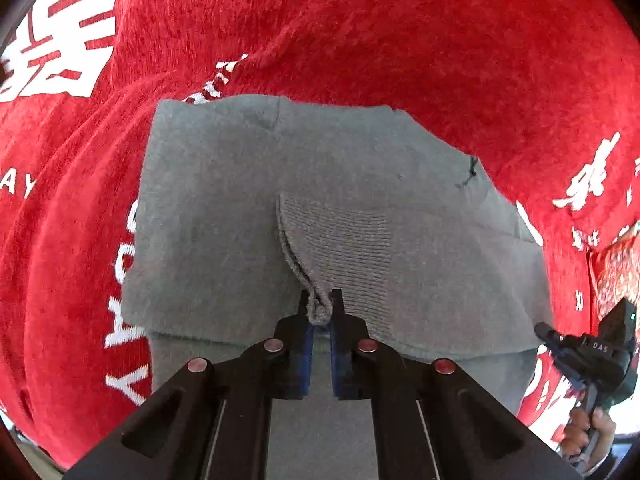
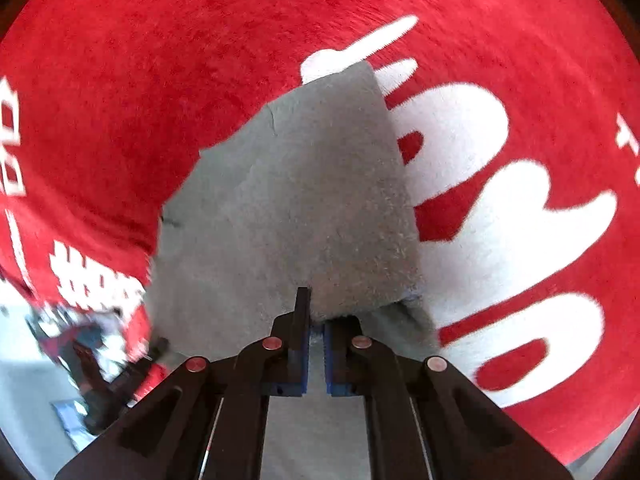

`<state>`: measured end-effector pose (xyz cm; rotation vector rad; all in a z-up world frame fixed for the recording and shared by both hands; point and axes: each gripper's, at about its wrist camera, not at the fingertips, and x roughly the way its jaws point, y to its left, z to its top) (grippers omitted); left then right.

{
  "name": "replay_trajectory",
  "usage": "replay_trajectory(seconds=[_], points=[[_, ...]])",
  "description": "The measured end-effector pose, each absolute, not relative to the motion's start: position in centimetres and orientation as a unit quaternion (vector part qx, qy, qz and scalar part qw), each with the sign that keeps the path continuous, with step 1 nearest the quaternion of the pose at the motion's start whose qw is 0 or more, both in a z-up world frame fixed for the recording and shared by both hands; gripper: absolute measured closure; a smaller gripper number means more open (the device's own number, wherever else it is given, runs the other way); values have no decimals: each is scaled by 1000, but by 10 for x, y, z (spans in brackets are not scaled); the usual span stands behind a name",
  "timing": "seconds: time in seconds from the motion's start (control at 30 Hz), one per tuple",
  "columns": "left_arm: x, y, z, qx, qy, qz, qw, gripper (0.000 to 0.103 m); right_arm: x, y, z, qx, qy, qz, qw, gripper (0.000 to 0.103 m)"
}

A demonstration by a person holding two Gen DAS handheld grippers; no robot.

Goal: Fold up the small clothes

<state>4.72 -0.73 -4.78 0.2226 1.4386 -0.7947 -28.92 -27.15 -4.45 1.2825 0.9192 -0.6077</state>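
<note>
Red fleece blanket [image 1: 400,40] w/ white lettering under grey garment [image 1: 224,208]; both jaws pinch its edges.

Left wrist view: red plush cloth with white printing [image 1: 360,32] carries partial Latin capitals "AY" [image 1: 18,188] at the left edge; further white capitals run along the grey garment's left side, only partly legible. White Chinese-style characters sit at upper left [image 1: 56,40] and at right [image 1: 592,176], not legible to me. Small black gripper body at lower right [image 1: 600,354] bears white "DAS".

Right wrist view: large white shapes on the cloth [image 2: 500,208], unreadable.
</note>
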Motion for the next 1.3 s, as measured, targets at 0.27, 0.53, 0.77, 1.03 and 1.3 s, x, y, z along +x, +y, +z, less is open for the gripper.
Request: replay_trajectory(seconds=[0.27, 0.53, 0.77, 1.03, 1.3], points=[[42, 4, -45, 136, 623, -344, 689, 95, -304, -272, -53, 545, 452, -255, 658, 88], [44, 13, -13, 183, 587, -349, 707, 95, -322, -264, -2, 463, 457, -271, 710, 51], [40, -18, -22, 195, 577, -352, 711, 95, -320, -317, -47, 542, 447, -289, 651, 86], [30, -27, -53, 235, 582, -325, 707, 95, -310, -309, -48, 445, 503, -290, 681, 92], [43, -8, -48, 237, 586, -305, 712, 95, -327, -294, -36, 442, 493, -327, 674, 85]])
